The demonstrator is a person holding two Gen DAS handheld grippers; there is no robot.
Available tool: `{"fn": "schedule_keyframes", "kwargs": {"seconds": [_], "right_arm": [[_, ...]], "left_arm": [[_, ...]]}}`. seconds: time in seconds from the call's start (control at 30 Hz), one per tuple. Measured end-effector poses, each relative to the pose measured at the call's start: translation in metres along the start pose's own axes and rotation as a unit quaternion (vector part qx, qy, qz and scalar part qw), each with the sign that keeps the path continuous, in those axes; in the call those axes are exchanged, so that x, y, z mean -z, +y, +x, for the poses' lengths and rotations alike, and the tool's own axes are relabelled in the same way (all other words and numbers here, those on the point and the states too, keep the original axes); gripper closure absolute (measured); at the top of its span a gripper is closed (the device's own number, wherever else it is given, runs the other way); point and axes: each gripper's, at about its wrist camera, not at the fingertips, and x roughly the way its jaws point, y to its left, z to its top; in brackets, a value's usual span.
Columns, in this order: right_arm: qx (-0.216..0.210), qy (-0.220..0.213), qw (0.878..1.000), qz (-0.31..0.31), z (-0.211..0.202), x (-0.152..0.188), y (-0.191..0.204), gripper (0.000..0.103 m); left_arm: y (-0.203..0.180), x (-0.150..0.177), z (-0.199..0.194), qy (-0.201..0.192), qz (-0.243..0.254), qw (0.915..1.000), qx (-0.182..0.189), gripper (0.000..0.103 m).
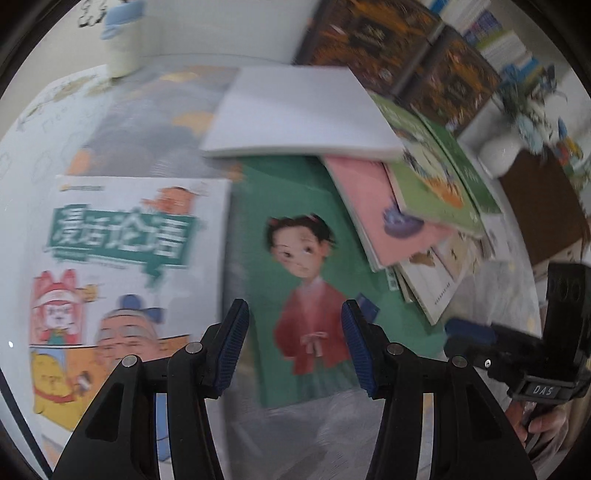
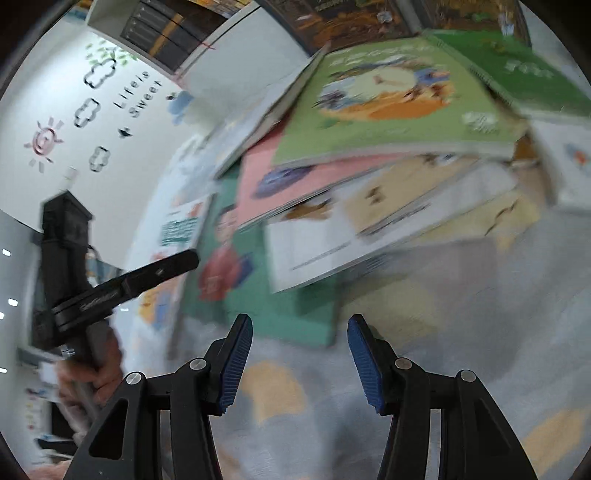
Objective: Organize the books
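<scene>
Green and red show between the blue pads (image 1: 236, 347) of the left gripper (image 1: 295, 343): a green book (image 1: 295, 229) with a girl in a red jacket lies flat on the worktop (image 1: 155, 133) straight ahead of it. The jaws stand spread and hold nothing. Left of this gripper, just beside the green book, lies a white comic book (image 1: 122, 266) with teal lettering and cartoon figures. Farther ahead a plain white book (image 1: 295, 110) lies with its near edge over the top of the green one. Ahead and to the right a slanted pile overlaps the green book's right corner: a pink book (image 1: 373, 206), a light-green book (image 1: 424, 162) on top of it, and paler books (image 1: 436, 273) underneath. Beyond the pile dark books (image 1: 369, 33) stand upright. A white vase (image 1: 498, 155) sits far right, and a pale cup (image 1: 123, 48) far ahead on the left. The right gripper (image 1: 476, 336) shows at the right edge, low, near the pile's foot.

From the right wrist, the right gripper (image 2: 299, 358) also stands spread and empty, over the patterned worktop cloth (image 2: 406, 302). The green book (image 2: 258, 295) lies just ahead of its fingertips, slightly left. The pile rises ahead and to the right, light-green book (image 2: 391, 99) on top, pink book (image 2: 295, 177) under it, pale books (image 2: 388, 221) lowest. The left gripper (image 2: 184, 262) reaches in from the left, over the comic book (image 2: 181, 225); the view is too blurred to tell whether it touches anything.
</scene>
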Motion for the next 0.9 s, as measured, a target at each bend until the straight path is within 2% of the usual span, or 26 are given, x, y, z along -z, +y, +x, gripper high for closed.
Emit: {"fn": "schedule_keyframes", "kwargs": {"seconds": [0.07,0.17,0.3,0.4,0.5,0.67,0.8,0.9], "right_arm": [[-0.015,-0.002,1.000,0.004,0.002,-0.006,-0.002,0.051],[-0.022,-0.004,1.000,-0.002,0.009,-0.019,-0.002,0.051],[-0.031,0.007,0.999,-0.007,0.024,-0.023,0.005,0.049],[-0.029,0.010,0.999,-0.016,0.026,-0.021,0.009,0.048],[-0.006,0.013,0.999,-0.031,0.020,-0.014,0.014,0.048],[0.037,0.022,0.997,-0.070,0.015,0.003,0.024,0.048],[0.041,0.030,0.995,-0.084,0.012,0.012,0.028,0.048],[0.026,0.029,0.997,-0.071,0.015,0.003,0.018,0.049]], "left_arm": [[-0.006,0.000,0.005,0.003,0.007,0.9997,-0.023,0.051],[-0.007,0.001,0.009,0.001,0.004,0.9996,-0.026,0.050],[-0.016,0.003,0.009,0.004,0.025,0.9988,-0.041,0.050],[-0.017,0.006,0.007,0.005,0.021,0.9992,-0.032,0.050],[-0.023,0.014,0.003,0.012,0.028,0.9993,-0.020,0.050],[-0.037,0.031,0.000,0.017,0.057,0.9976,-0.035,0.050],[-0.035,0.039,-0.004,0.017,0.054,0.9981,-0.022,0.050],[-0.032,0.035,-0.002,0.015,0.041,0.9988,-0.021,0.050]]}}
